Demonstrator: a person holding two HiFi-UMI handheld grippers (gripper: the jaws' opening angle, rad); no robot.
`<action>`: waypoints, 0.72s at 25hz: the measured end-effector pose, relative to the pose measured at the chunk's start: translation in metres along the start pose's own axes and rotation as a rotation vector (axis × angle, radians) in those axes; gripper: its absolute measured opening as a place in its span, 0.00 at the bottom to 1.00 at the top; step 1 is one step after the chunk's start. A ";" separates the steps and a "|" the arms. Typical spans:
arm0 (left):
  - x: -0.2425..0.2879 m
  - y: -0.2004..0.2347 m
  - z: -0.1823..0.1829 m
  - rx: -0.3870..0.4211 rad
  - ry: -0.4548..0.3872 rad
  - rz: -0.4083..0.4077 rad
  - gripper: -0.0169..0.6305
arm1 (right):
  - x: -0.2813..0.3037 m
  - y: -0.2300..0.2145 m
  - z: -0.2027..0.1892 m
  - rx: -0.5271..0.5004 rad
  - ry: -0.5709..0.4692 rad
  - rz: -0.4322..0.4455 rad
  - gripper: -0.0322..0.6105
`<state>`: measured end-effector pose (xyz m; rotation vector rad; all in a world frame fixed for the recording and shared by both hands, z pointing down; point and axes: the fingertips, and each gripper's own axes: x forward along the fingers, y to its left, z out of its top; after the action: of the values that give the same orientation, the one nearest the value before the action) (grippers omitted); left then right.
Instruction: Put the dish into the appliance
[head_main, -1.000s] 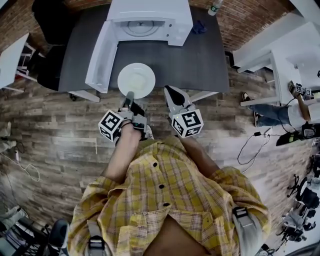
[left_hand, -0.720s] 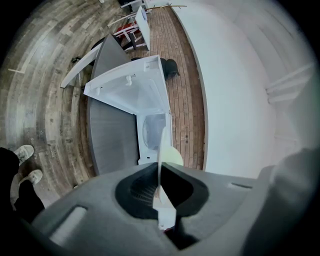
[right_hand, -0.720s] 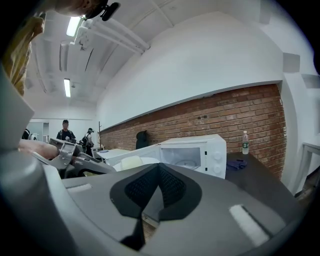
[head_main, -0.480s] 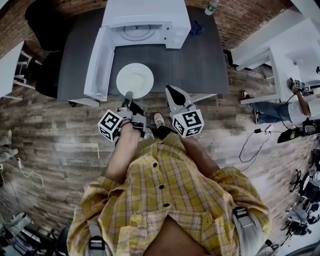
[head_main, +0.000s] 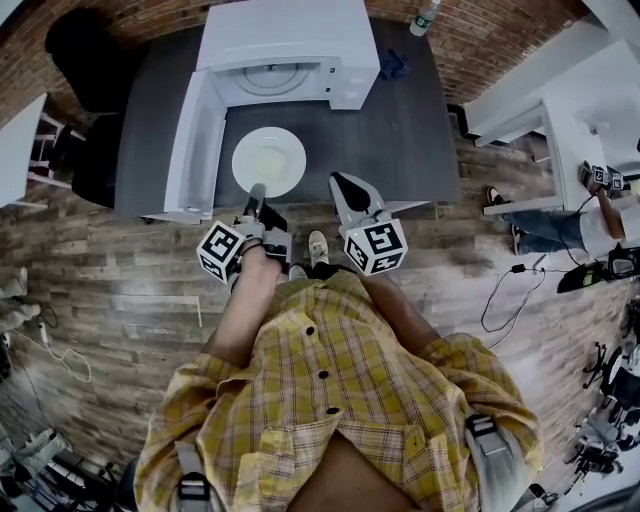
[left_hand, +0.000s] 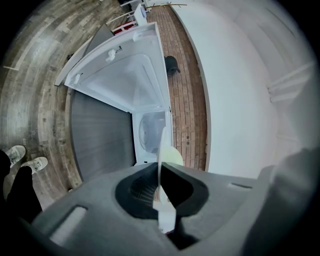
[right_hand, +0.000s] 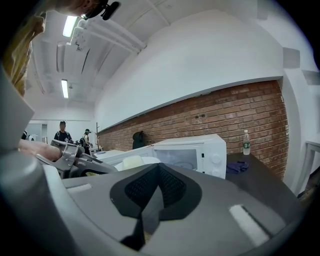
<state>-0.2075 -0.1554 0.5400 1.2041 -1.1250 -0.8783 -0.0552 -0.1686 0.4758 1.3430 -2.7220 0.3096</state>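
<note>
Left tongs (head_main: 257, 190) pinch the rim of a round white dish (head_main: 268, 158).

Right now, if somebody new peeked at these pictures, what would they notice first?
Probably the white microwave on the dark table at the top of the head view, with its door swung wide open to the left. Right in front of it is the round white plate, pinched by its near edge in the left claw. The right claw sits beside it, shut and empty.
</note>
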 end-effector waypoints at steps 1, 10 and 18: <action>0.005 -0.001 0.000 0.002 -0.001 0.002 0.04 | 0.003 -0.004 0.001 0.001 0.000 0.002 0.05; 0.049 0.000 0.003 -0.001 -0.028 0.008 0.04 | 0.026 -0.033 0.006 -0.005 -0.002 0.031 0.05; 0.083 0.001 0.013 -0.014 -0.059 -0.010 0.04 | 0.047 -0.052 0.012 -0.018 -0.012 0.039 0.05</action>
<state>-0.2001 -0.2380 0.5566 1.1800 -1.1594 -0.9324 -0.0423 -0.2389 0.4794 1.2929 -2.7565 0.2800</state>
